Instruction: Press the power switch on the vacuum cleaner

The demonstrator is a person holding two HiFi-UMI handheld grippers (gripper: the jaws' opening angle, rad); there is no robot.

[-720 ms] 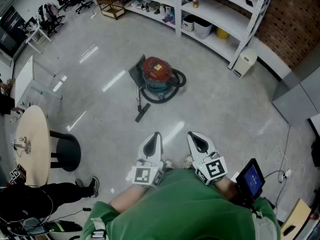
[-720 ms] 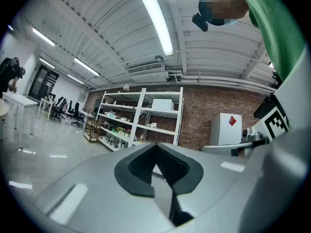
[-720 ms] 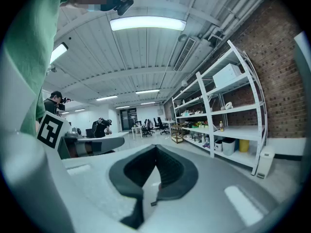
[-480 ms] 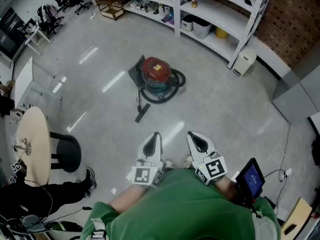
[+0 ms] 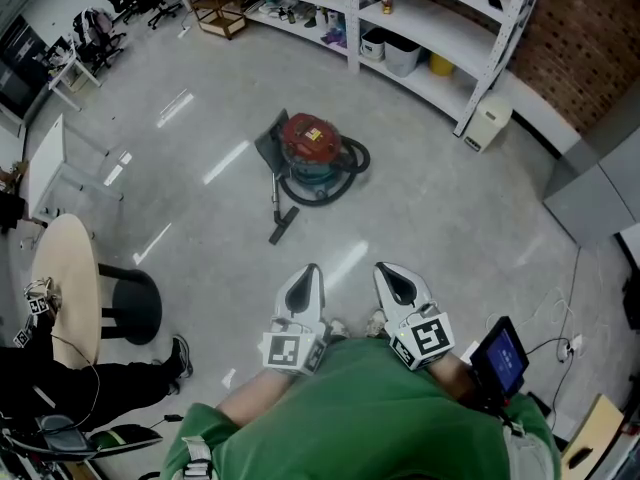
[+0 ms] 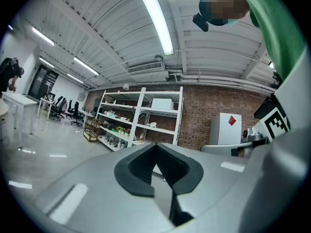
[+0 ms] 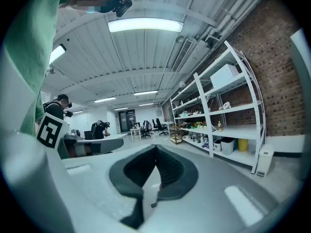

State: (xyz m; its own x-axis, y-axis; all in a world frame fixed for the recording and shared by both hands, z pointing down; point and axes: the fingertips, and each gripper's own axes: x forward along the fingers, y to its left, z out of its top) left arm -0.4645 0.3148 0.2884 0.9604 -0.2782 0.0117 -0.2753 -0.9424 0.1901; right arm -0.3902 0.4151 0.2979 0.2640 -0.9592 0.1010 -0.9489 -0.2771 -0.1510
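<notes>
left gripper (image 5: 312, 269) and right gripper (image 5: 386, 268) are held side by side close against the person's green top (image 5: 370, 418). each has its jaws together with nothing between them, which each gripper's own view confirms. the grey floor (image 5: 450, 228) spreads wide ahead. white shelving (image 5: 440, 18) runs along its far edge. a round pale table (image 5: 65, 298) stands at the left, next to a black stool (image 5: 135, 303). the vacuum cleaner (image 5: 312, 143), red on top with a teal base, sits on the floor well apart from both grippers. its dark hose (image 5: 366, 157) is looped around it and its floor nozzle (image 5: 282, 226) lies near. the power switch is too small to make out.
</notes>
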